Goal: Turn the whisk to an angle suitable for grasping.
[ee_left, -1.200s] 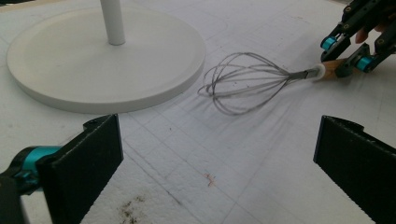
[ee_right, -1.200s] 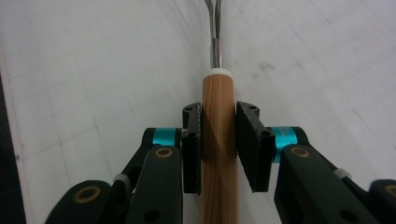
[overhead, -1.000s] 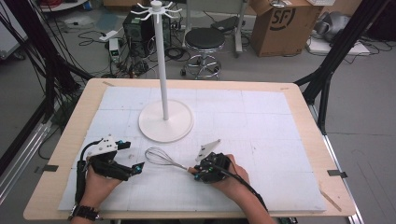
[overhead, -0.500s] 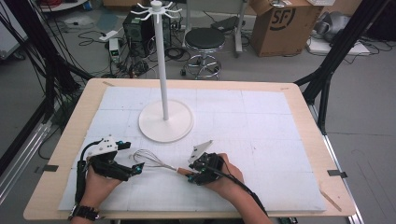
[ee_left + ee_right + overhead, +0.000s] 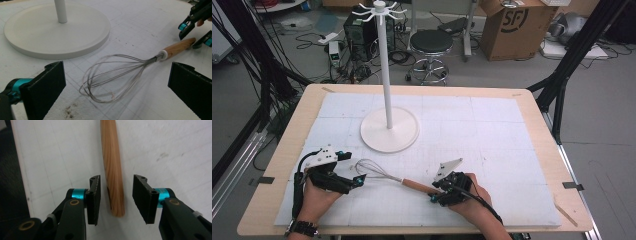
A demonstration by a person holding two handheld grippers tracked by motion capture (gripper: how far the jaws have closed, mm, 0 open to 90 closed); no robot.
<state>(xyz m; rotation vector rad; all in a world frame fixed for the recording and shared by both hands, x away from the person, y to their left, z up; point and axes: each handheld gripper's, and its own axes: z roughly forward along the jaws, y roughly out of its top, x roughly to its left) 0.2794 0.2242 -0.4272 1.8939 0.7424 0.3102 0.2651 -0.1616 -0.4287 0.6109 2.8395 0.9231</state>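
Note:
A wire whisk (image 5: 373,170) with a wooden handle (image 5: 417,186) lies flat on the white mat, its loops pointing left. My left gripper (image 5: 360,179) is open just in front of the loops; in the left gripper view the whisk (image 5: 112,75) lies between and beyond its wide-apart jaws (image 5: 116,83). My right gripper (image 5: 435,192) is open at the handle's end. In the right gripper view the handle (image 5: 113,167) runs up between the two pads (image 5: 95,197), with a small gap on each side. The right gripper (image 5: 193,32) is also seen from the left gripper view.
A white hook stand (image 5: 385,65) rises from its round base (image 5: 389,132) on the mat behind the whisk; the base (image 5: 57,32) is close to the left gripper. Open mat (image 5: 492,140) spreads to the right. A stool and boxes stand on the floor beyond the table.
The whisk has slid left toward the left gripper along with the right hand. The right gripper now stands open around the handle's end. The left hand has barely moved.

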